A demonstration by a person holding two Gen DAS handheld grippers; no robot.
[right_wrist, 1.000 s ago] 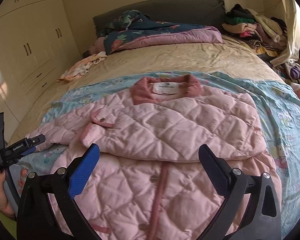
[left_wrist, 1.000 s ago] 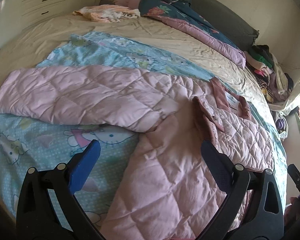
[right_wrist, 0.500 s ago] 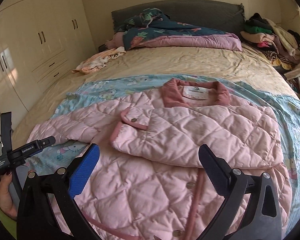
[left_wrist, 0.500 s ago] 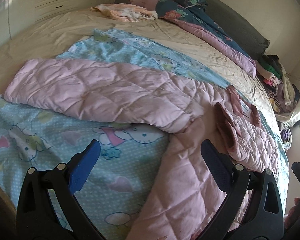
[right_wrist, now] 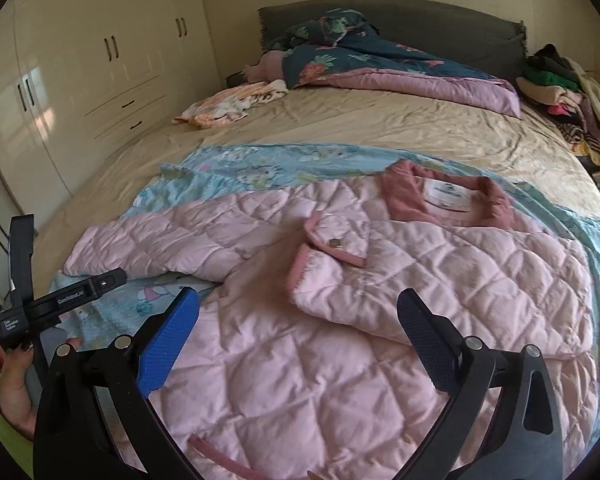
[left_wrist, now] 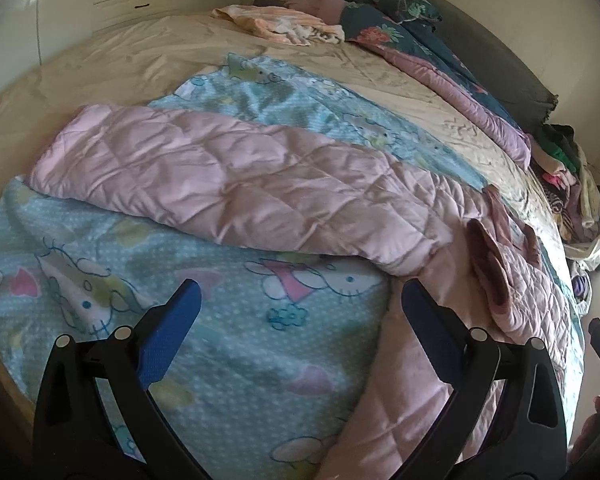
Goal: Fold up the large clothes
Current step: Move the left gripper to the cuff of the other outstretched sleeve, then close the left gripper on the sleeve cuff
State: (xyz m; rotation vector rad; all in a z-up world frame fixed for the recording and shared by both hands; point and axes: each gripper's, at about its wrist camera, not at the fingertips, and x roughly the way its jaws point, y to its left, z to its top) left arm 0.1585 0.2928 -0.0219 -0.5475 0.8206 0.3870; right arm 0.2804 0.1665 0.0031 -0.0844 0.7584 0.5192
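Observation:
A pink quilted jacket point(right_wrist: 284, 364) lies flat on a blue cartoon-print blanket point(left_wrist: 236, 364) on the bed. One sleeve point(right_wrist: 440, 280) is folded across its chest, below the darker pink collar point(right_wrist: 404, 196). The other sleeve point(left_wrist: 220, 176) stretches out to the left over the blanket. My left gripper point(left_wrist: 300, 320) hovers open above the blanket, just short of that outstretched sleeve. Over the jacket's lower front, my right gripper point(right_wrist: 298, 320) is open with nothing between its fingers.
A beige sheet point(right_wrist: 380, 124) covers the rest of the bed. A dark floral quilt point(right_wrist: 364, 60) and a peach cloth point(right_wrist: 228, 106) lie near the headboard. Piled clothes point(right_wrist: 560, 92) sit at the far right. White wardrobes point(right_wrist: 100, 68) line the left wall.
Both grippers have shifted left: the left one now faces the outstretched sleeve and blanket instead of the jacket body. The right view has swung toward the wardrobes. Both stay open.

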